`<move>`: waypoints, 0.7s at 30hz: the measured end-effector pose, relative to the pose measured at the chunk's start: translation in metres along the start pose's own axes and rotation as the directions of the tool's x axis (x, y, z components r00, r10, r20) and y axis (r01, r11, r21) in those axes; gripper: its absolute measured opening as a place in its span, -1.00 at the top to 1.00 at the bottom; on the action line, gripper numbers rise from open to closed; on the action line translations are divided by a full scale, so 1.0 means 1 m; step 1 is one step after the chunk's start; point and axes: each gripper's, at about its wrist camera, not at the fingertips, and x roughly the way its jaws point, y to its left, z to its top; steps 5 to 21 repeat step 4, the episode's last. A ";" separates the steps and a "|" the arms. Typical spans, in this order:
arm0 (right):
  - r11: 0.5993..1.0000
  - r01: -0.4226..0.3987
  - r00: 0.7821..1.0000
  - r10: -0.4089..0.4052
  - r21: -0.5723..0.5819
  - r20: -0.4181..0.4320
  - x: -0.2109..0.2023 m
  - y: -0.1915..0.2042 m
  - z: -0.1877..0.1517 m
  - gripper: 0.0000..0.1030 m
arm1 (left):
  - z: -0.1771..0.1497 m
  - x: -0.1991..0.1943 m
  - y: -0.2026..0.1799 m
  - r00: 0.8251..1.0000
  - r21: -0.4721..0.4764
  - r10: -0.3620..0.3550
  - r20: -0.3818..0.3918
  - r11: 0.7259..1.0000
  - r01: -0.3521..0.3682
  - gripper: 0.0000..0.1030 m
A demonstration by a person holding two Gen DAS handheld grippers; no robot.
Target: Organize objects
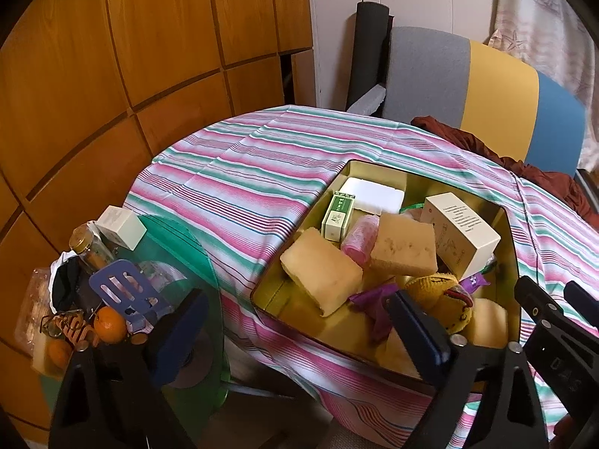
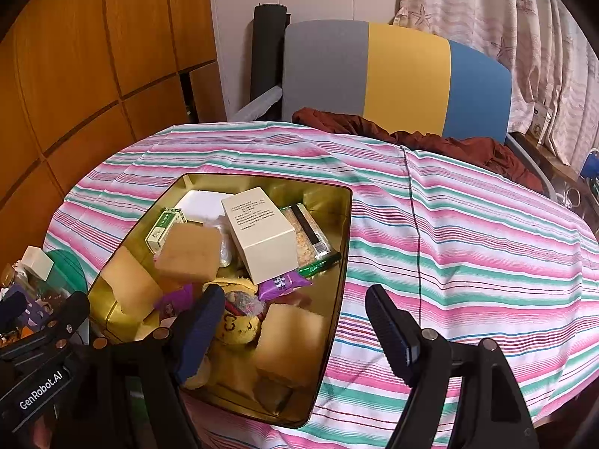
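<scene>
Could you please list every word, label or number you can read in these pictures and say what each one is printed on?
"GenRobot.AI": white lettering on the black body of the left gripper, right wrist view.
Tall cream cardboard box in the gold metal tin: block of print, too small to read.
Small green-and-white carton: characters too blurred to read.
Purple snack wrapper: white marks, unreadable.

Wall panels (image 1: 112,56): orange-brown wood with dark seams, left of the table.
Chair (image 2: 397,75): backrest in grey, yellow and blue bands, behind the table.
Cloth (image 2: 430,138): rust-red, crumpled on the chair seat at the table's far edge.
Curtain (image 2: 505,11): pale, printed with starfish and lighthouses.
Black roll (image 2: 267,48): upright against the white wall.
</scene>
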 end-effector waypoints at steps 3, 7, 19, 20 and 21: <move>1.000 -0.001 1.000 0.001 0.004 -0.002 0.001 0.000 -0.001 -0.53 | -0.001 0.000 -0.001 1.000 0.006 0.019 0.009 1.000 -0.019 -0.79; 1.000 -0.003 1.000 0.003 0.005 -0.002 0.001 0.000 -0.001 -0.53 | -0.001 0.001 -0.001 1.000 0.008 0.018 0.007 1.000 -0.018 -0.79; 1.000 -0.003 1.000 0.003 0.005 -0.002 0.001 0.000 -0.001 -0.53 | -0.001 0.001 -0.001 1.000 0.008 0.018 0.007 1.000 -0.018 -0.79; 1.000 -0.003 1.000 0.003 0.005 -0.002 0.001 0.000 -0.001 -0.53 | -0.001 0.001 -0.001 1.000 0.008 0.018 0.007 1.000 -0.018 -0.79; 1.000 -0.003 1.000 0.003 0.005 -0.002 0.001 0.000 -0.001 -0.53 | -0.001 0.001 -0.001 1.000 0.008 0.018 0.007 1.000 -0.018 -0.79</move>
